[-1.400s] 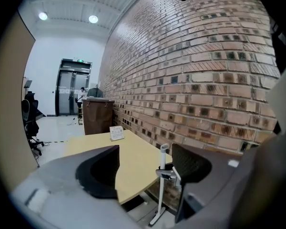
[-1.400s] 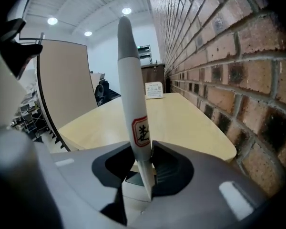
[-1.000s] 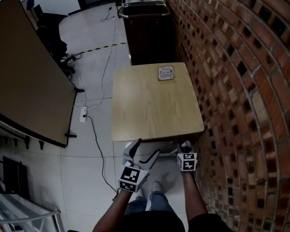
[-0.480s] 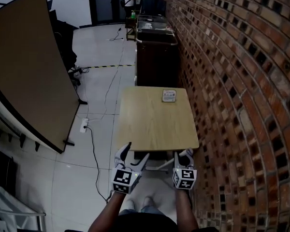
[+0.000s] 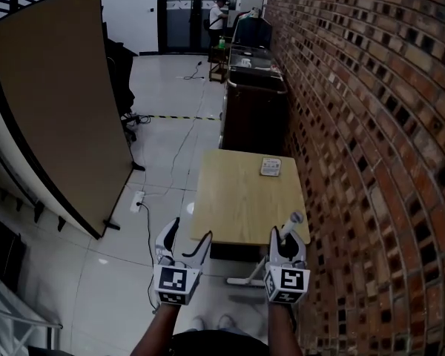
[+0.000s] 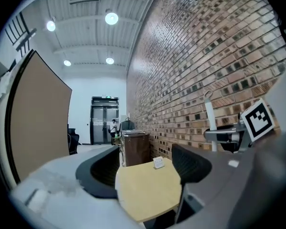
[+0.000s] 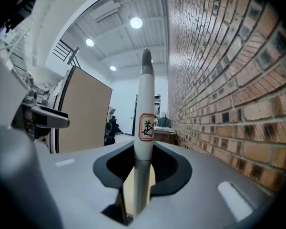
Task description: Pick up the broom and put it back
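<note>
The broom handle is held upright in the right gripper. The jaws are pressed together on it just below a red-bordered label, and the rounded grey tip stands above them. The brush end is not seen in any view. The left gripper is held beside it with its jaws spread, and nothing is caught between them.

The handle is judged to be a slim, stiff, smooth pole and probably light. Because it is long, the unseen lower end can be expected to swing and lever against the pads. A smooth shaft may also twist or slide in a narrow pinch. A second hold lower on the shaft with the free gripper is therefore thought advisable.

A pale wooden table is set ahead, with a small card lying near its far edge. A brick wall runs close along the right, and a large brown partition board is leaned at the left. A dark cabinet is placed beyond the table. The tiled floor is glossy, and a cable and a power strip are laid on it.
</note>
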`<action>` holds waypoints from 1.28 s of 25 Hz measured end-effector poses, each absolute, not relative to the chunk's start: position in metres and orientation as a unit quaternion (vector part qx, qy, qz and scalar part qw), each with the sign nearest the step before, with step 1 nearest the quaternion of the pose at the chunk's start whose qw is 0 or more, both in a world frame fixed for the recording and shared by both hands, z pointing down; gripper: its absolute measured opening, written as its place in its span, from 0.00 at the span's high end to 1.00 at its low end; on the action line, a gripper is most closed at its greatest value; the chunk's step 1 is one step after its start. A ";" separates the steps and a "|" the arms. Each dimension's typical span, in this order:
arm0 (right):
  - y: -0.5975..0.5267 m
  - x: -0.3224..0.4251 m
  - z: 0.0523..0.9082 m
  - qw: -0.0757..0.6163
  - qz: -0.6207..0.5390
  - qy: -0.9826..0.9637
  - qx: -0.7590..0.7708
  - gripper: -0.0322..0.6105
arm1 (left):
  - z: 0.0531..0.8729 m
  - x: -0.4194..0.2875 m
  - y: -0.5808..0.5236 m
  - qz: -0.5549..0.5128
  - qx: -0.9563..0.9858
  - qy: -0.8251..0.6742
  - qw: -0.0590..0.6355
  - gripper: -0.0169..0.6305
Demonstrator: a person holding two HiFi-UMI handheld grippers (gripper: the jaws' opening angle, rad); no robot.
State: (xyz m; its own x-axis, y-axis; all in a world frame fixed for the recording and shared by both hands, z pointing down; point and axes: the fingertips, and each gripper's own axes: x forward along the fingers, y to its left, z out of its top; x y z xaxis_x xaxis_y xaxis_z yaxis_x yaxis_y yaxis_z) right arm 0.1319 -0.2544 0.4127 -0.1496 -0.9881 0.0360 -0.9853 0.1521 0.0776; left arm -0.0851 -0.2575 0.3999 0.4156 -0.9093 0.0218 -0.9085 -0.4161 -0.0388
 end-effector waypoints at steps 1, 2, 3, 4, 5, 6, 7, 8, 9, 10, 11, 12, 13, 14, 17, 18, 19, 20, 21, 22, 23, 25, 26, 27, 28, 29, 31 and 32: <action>-0.253 0.126 0.402 0.032 -0.022 -0.762 0.646 0.81 | 0.392 -0.091 -0.257 -0.009 -0.838 0.545 0.008 0.44; -0.251 0.120 0.392 0.026 -0.026 -0.768 0.639 0.81 | 0.384 -0.096 -0.257 0.003 -0.836 0.549 0.004 0.44; -0.251 0.114 0.382 0.020 -0.031 -0.775 0.631 0.81 | 0.377 -0.101 -0.257 0.014 -0.835 0.550 0.002 0.44; -0.251 0.108 0.373 0.015 -0.035 -0.781 0.624 0.81 | 0.371 -0.104 -0.257 0.018 -0.835 0.550 0.004 0.44; -0.251 0.103 0.364 0.010 -0.038 -0.785 0.618 0.81 | 0.366 -0.107 -0.257 0.016 -0.835 0.550 0.011 0.44; -0.250 0.099 0.355 0.005 -0.040 -0.788 0.615 0.81 | 0.362 -0.109 -0.257 0.011 -0.835 0.550 0.020 0.44; -0.249 0.096 0.346 -0.001 -0.042 -0.789 0.613 0.81 | 0.357 -0.111 -0.257 0.013 -0.834 0.551 0.025 0.44; -0.247 0.094 0.337 -0.007 -0.045 -0.790 0.611 0.81 | 0.350 -0.111 -0.256 0.020 -0.832 0.554 0.026 0.44; -0.246 0.092 0.330 -0.012 -0.049 -0.791 0.610 0.81 | 0.344 -0.112 -0.255 0.027 -0.830 0.557 0.028 0.44; -0.244 0.091 0.323 -0.016 -0.053 -0.792 0.608 0.81 | 0.340 -0.113 -0.255 0.028 -0.829 0.558 0.031 0.44; -0.241 0.089 0.318 -0.020 -0.057 -0.793 0.607 0.81 | 0.339 -0.113 -0.254 0.025 -0.829 0.558 0.035 0.44; -0.239 0.087 0.313 -0.023 -0.060 -0.794 0.604 0.81 | 0.338 -0.114 -0.253 0.023 -0.829 0.558 0.037 0.44; -0.237 0.085 0.310 -0.026 -0.061 -0.796 0.602 0.81 | 0.336 -0.113 -0.253 0.024 -0.829 0.557 0.038 0.44; -0.236 0.082 0.309 -0.027 -0.062 -0.798 0.599 0.81 | 0.333 -0.112 -0.252 0.027 -0.830 0.556 0.038 0.44; -0.237 0.077 0.307 -0.026 -0.066 -0.803 0.592 0.81 | 0.328 -0.104 -0.251 0.036 -0.836 0.547 0.038 0.43; -0.237 0.076 0.308 -0.025 -0.065 -0.804 0.591 0.81 | 0.327 -0.102 -0.250 0.038 -0.836 0.546 0.039 0.42; -0.238 0.075 0.309 -0.024 -0.065 -0.804 0.590 0.81 | 0.325 -0.101 -0.249 0.038 -0.835 0.547 0.042 0.42; -0.237 0.075 0.309 -0.024 -0.065 -0.805 0.589 0.81 | 0.324 -0.100 -0.248 0.037 -0.835 0.548 0.045 0.42; -0.237 0.075 0.309 -0.024 -0.064 -0.805 0.589 0.81 | 0.322 -0.099 -0.248 0.038 -0.834 0.548 0.047 0.42; -0.237 0.076 0.309 -0.025 -0.064 -0.804 0.590 0.81 | 0.321 -0.097 -0.247 0.039 -0.834 0.548 0.048 0.42; -0.237 0.077 0.309 -0.025 -0.063 -0.804 0.591 0.81 | 0.320 -0.096 -0.246 0.040 -0.835 0.547 0.047 0.42; -0.236 0.079 0.310 -0.023 -0.064 -0.803 0.592 0.81 | 0.320 -0.093 -0.245 0.042 -0.839 0.541 0.047 0.42; -0.235 0.080 0.310 -0.022 -0.064 -0.802 0.593 0.81 | 0.321 -0.091 -0.244 0.041 -0.841 0.537 0.048 0.42; -0.235 0.081 0.312 -0.020 -0.064 -0.801 0.595 0.81 | 0.322 -0.089 -0.243 0.040 -0.843 0.535 0.050 0.42; -0.234 0.083 0.314 -0.018 -0.062 -0.800 0.597 0.81 | 0.323 -0.088 -0.243 0.038 -0.843 0.534 0.051 0.42; -0.234 0.084 0.316 -0.017 -0.060 -0.799 0.598 0.81 | 0.325 -0.087 -0.243 0.038 -0.843 0.535 0.050 0.42; -0.232 0.086 0.318 -0.013 -0.060 -0.798 0.599 0.81 | 0.327 -0.085 -0.244 0.041 -0.842 0.537 0.045 0.42; -0.232 0.086 0.318 -0.011 -0.061 -0.798 0.599 0.81 | 0.328 -0.085 -0.244 0.042 -0.841 0.537 0.044 0.42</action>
